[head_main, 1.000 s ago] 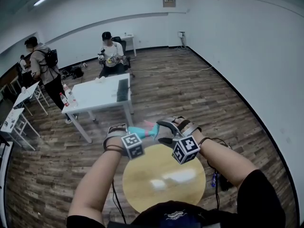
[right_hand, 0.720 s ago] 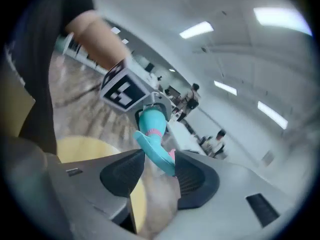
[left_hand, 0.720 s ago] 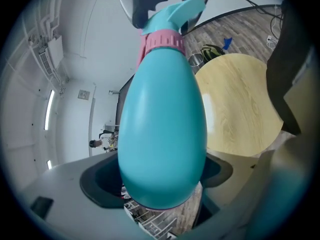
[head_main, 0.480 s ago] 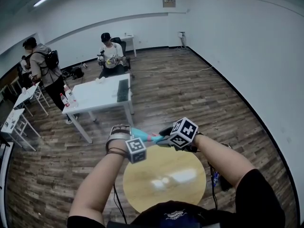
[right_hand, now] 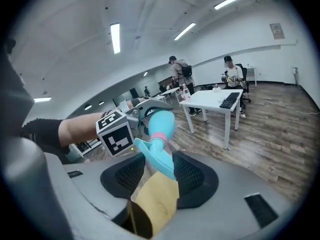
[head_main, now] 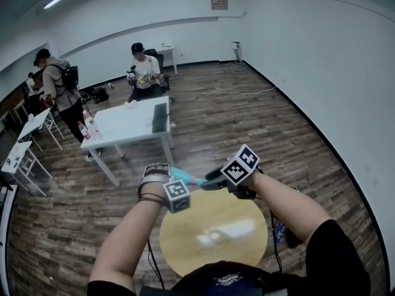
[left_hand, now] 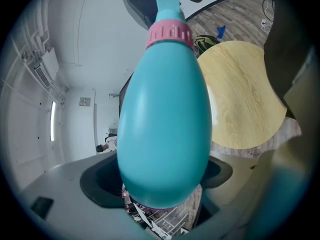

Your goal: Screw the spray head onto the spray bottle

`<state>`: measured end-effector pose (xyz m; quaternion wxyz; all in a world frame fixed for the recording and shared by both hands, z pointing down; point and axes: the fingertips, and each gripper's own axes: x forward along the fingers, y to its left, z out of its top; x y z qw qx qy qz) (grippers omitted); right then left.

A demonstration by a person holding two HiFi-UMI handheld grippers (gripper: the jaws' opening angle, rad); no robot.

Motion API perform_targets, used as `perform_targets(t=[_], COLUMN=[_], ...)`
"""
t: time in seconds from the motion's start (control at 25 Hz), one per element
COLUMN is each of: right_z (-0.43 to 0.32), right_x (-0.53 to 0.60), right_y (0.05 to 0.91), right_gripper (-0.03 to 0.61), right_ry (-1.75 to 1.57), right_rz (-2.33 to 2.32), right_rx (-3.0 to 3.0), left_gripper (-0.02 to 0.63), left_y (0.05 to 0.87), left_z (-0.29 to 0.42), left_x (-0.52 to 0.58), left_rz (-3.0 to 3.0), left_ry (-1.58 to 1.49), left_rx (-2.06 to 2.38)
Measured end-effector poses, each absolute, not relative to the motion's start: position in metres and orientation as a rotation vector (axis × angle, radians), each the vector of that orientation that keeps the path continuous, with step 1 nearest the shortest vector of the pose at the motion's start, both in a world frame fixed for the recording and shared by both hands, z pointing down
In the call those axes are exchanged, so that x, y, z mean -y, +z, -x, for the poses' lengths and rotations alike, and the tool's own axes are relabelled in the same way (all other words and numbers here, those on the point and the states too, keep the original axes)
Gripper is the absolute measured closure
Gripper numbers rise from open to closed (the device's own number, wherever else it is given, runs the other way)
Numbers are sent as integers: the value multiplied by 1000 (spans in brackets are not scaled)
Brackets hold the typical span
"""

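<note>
Holding the spray bottle (left_hand: 162,134) by its rounded teal base, the left claw (left_hand: 160,181) has 1 jaw pressed against each side of the body. The bottle is in the air, above the far edge of the round table (head_main: 185,245), with its neck pointing toward the right claw (right_hand: 160,179).

A pink collar (left_hand: 170,34) sits on the bottle neck. The teal spray head (right_hand: 159,156) extends from the collar, in line with the bottle.

The jaws of the right claw have just been closing. The spray head is between them, and the 2 dark mesh pads (right_hand: 194,176) pinch its free end. The pale wood of the round table shows through the gap below the head.

In the head view the 2 claws face each other, close together, with the bottle bridging them. The marker cube (head_main: 241,164) of the right claw faces up and toward the camera.

Surroundings:
- 1 white table (head_main: 129,125) stands farther back on the wood floor (head_main: 259,128)
- 1 seated person (head_main: 143,73) is behind it
- 1 standing person (head_main: 58,82) is at the left
</note>
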<state>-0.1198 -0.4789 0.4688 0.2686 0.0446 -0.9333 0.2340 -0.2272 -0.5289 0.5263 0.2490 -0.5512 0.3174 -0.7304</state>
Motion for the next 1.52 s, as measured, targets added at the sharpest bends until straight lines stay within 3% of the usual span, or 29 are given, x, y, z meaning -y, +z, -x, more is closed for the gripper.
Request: perform_targets(t=[0.28,0.36,0.4,0.44,0.6,0.8,1.04,1.52], right_z=[120,118,119,122,127,101,109,80], right_x=[484,493,497,498,496,509,467,491], right_y=[452,431,425,424,422,412,447,452], right_gripper=[380,460,568,568,544,386,324,324], right_ry=[931,1085,1074,994,720,399,-378,-145], right_rz=[-76,-94,-129,-161,-224,-309,-199,-366], right_rx=[2590,2678,2704,2707,2719,2794,2557,2741], left_gripper=[164,163,162,162,161,160,160,158], left_y=[528,524,524,526,537,552,568,588], left_z=[232,223,216,211,220,246,242,199], left_x=[539,532,533,538,545,546,528,508], left_rz=[1468,1539,1547,1524,1551,1601,1736,2332], left_ry=[-1963,-1952,-1933,-1914,-1932,-2005,-1997,-1743], left_rx=[-908,-942,-951,-951,-935,-925,-900,-1066])
